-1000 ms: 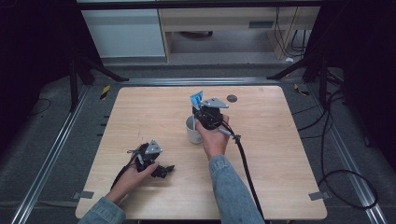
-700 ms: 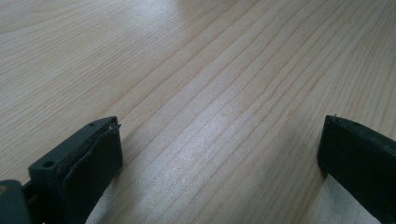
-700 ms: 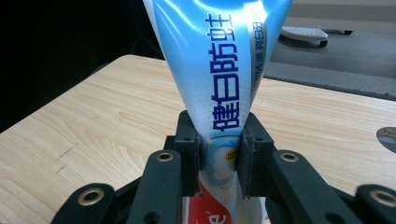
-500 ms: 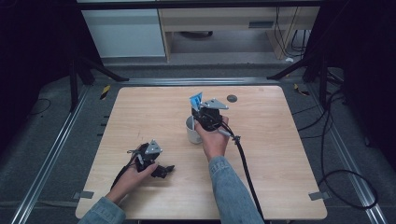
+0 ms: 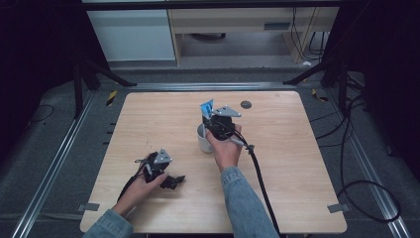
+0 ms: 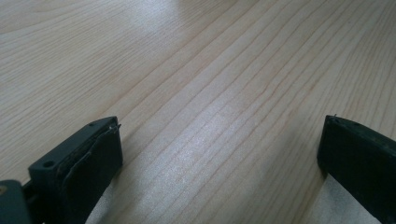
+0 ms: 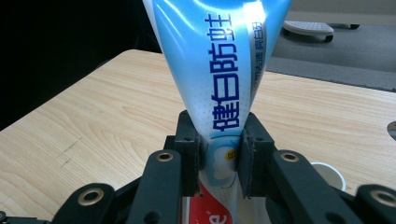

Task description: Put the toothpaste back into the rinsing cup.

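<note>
Pinching a blue toothpaste tube point(image 7: 224, 70) upright at centre frame, the right gripper point(image 7: 219, 154) has its jaws tight on the soft body. Light and slippery, it seems best held low. Left gripper point(image 6: 219, 154) gapes, empty.

a light wooden table point(image 5: 297, 188) with rounded corners stands on a grey floor point(image 5: 376, 163). a white cup point(image 5: 203, 139) stands near its middle. a small dark round disc point(image 5: 246, 104) sits at the far edge, right of centre. the left gripper point(image 5: 171, 182) rests on the near left part.
</note>
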`<state>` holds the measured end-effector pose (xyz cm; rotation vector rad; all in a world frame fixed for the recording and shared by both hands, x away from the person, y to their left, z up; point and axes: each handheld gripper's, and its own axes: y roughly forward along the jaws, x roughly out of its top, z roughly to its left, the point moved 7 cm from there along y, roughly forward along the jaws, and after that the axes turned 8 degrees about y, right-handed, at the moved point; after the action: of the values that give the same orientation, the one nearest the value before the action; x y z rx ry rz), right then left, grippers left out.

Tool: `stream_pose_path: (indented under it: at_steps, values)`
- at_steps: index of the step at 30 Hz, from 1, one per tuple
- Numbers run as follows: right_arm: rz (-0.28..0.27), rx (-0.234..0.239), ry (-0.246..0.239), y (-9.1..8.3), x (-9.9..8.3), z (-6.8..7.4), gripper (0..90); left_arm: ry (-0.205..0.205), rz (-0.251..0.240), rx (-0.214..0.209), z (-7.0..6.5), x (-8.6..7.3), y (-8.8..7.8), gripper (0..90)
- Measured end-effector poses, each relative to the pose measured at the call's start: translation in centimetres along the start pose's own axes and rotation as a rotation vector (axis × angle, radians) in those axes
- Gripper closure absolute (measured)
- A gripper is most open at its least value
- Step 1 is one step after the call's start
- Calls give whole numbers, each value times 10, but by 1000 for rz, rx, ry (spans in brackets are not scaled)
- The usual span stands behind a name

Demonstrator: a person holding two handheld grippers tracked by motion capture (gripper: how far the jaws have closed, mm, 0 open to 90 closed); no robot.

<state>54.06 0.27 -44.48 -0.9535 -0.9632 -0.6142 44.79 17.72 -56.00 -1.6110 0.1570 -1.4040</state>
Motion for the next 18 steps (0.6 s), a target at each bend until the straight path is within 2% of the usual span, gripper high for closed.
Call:
stream_pose_path:
  at_steps: [9, 18]
  values:
    - [0, 2, 4, 0, 0, -1, 724, 0, 0, 0, 0, 0, 0, 0]
    - [2, 4, 30, 0, 1, -5, 720, 0, 0, 0, 0, 0, 0, 0]
